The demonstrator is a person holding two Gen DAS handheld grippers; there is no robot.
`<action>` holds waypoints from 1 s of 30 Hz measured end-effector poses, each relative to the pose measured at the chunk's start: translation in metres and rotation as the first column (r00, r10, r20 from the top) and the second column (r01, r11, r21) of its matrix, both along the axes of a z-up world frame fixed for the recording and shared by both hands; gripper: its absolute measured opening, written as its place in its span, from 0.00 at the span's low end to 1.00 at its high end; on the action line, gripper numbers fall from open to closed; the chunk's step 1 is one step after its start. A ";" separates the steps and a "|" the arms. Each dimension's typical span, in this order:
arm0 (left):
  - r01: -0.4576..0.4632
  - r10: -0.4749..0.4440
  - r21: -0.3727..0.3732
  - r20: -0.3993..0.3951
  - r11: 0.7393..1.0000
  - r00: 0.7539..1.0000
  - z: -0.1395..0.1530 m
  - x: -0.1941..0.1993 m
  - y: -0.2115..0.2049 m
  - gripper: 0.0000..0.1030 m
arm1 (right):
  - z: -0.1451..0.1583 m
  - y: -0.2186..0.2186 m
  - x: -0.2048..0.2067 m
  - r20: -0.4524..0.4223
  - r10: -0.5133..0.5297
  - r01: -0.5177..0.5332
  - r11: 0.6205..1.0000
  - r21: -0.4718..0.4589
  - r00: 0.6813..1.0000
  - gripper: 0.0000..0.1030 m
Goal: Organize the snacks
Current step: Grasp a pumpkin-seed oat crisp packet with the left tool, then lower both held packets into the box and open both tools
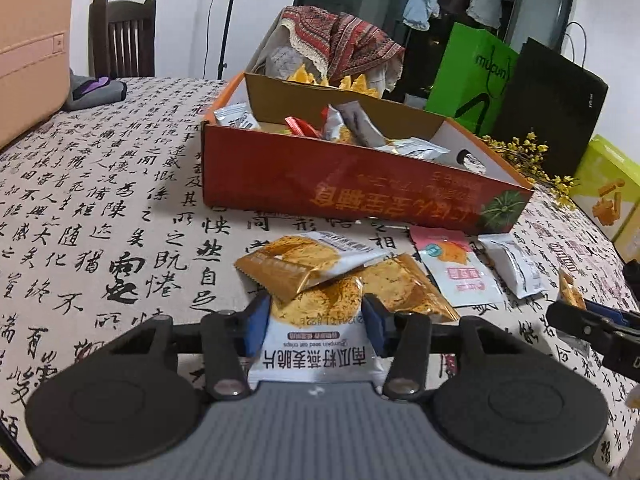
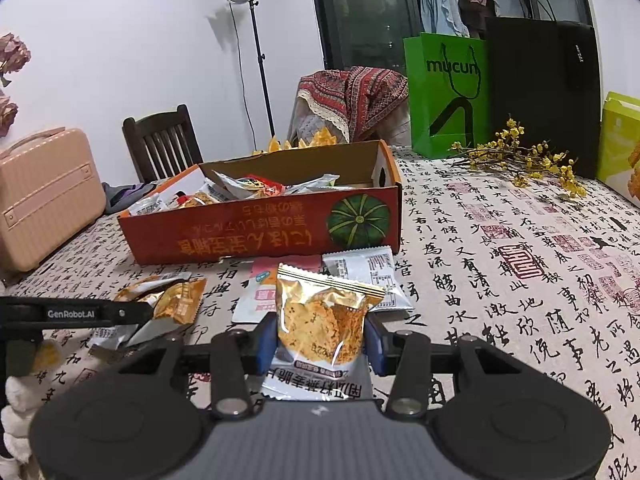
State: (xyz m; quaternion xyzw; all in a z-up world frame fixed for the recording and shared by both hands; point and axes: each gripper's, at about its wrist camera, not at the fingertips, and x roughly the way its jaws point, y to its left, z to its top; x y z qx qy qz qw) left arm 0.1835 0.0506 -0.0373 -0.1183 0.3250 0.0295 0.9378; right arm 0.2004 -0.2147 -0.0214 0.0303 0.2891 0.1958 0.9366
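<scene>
At the bottom centre of the left wrist view, the left gripper (image 1: 316, 316) has its blue pads against both sides of a white and gold crisp packet (image 1: 318, 334) that lies on the tablecloth (image 1: 100, 200), so it is clamped on that packet. Just above it in the frame, two more gold packets (image 1: 320, 256) overlap it, one tilted across the top. To the right of these lie a pink and white packet (image 1: 452, 272) and a small white packet (image 1: 516, 264), side by side near the right of centre. At the bottom centre of the right wrist view, the right gripper (image 2: 320, 340) is clamped on another gold packet (image 2: 324, 320), which stands upright between its pads, clear of the cloth. Beyond the loose packets, in the middle of both views, sits an open orange box (image 1: 352, 184) with a green pumpkin printed on its near wall, holding a heap of mixed snack packets (image 1: 360, 128). Farther back, toward the upper right, stand a green paper bag (image 2: 448, 96) and a black bag (image 2: 544, 92), with a yellow flower sprig (image 2: 524, 156) lying before them. At the upper left are a dark wooden chair (image 2: 160, 144) and a pink case (image 2: 44, 196).
</scene>
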 end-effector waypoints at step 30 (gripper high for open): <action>-0.010 -0.020 0.096 0.307 0.995 0.952 0.092 0.003 -0.023 0.44 | 0.052 0.023 0.012 0.155 0.021 -0.023 1.000 0.011 0.988 0.43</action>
